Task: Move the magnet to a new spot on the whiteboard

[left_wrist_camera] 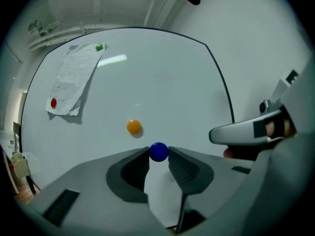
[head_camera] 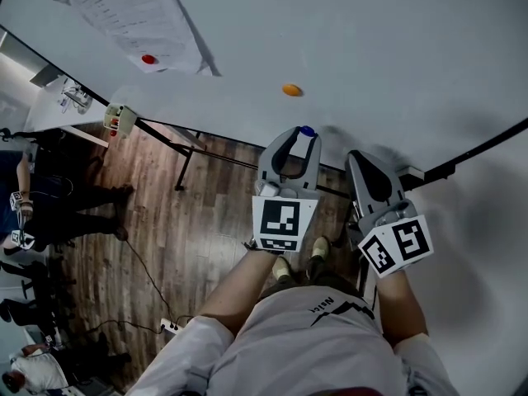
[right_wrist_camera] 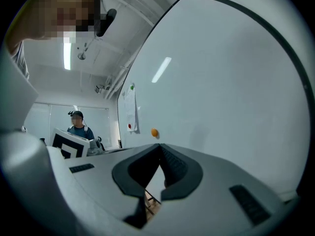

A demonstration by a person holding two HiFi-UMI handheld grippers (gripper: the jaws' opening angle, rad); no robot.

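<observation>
Red magnet [head_camera: 148,58] pins a paper sheet [head_camera: 124,11] at the left of the whiteboard [head_camera: 396,48], and an orange magnet [head_camera: 291,90] sits alone further right. Near it, the left claw [left_wrist_camera: 158,155] is clamped on the blue magnet [left_wrist_camera: 158,151], low against the board. The right claw [right_wrist_camera: 159,146] has its jaws together and holds nothing.
</observation>
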